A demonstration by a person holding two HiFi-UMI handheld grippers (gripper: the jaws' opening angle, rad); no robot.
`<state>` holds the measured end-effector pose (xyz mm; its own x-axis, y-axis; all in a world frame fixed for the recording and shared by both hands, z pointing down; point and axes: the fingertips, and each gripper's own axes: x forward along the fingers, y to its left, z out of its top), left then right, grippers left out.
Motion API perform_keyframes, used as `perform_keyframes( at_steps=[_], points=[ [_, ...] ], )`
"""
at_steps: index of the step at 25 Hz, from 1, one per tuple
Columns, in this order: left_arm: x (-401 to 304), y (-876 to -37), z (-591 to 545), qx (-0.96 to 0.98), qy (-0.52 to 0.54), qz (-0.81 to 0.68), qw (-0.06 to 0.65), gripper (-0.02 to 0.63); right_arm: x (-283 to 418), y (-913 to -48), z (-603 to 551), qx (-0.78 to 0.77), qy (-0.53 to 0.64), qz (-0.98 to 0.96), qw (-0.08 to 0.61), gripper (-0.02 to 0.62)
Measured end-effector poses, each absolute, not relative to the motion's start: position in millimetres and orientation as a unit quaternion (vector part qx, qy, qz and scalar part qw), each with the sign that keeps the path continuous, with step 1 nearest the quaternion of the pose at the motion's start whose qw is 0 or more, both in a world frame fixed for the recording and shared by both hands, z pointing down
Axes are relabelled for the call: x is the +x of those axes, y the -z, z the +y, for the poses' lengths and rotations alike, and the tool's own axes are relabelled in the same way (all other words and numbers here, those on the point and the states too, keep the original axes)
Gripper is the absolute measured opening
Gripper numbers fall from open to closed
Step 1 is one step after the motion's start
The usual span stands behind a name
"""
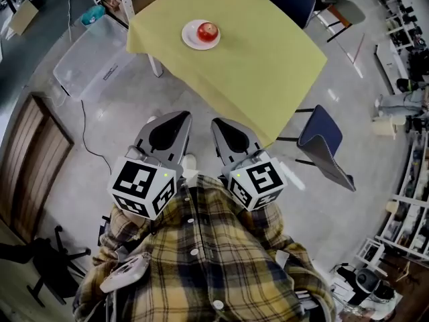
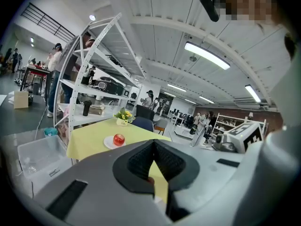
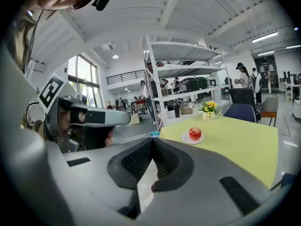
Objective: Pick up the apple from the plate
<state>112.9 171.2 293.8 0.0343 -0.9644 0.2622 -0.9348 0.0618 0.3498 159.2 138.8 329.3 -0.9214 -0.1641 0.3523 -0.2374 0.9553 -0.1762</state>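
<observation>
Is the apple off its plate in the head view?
No, the apple sits on the white plate near the far end of the yellow table.

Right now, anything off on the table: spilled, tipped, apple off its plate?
Nothing stands out. The apple sits on the white plate, the flower pot stands upright, and the yellow cloth lies flat. The left gripper and right gripper are shut and empty.
</observation>
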Motion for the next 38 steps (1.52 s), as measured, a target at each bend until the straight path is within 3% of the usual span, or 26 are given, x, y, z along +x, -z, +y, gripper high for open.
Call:
perform_keyframes(
  at_steps=[20, 31, 38],
  points=[
    [-123.3, -309.2, 93.4, 0.73, -0.008, -0.638, 0.244, 0.006, -62.1, -347.7, 42.8, 0.189, -0.134, -0.954, 0.187, -0.005],
    [-135.0, -337.1, 18.9, 0.775, -0.019, -0.559, 0.296, 0.006, -54.7, -360.7, -23.9, 0.292, -0.154, -0.921, 0.207, -0.005],
    [-133.6, -334.0, -40.6, 0.79, -0.029, -0.542, 0.285, 0.006, -51.0, -365.7, -78.4, 0.305, -0.172, -0.916, 0.193, -0.005]
  ],
)
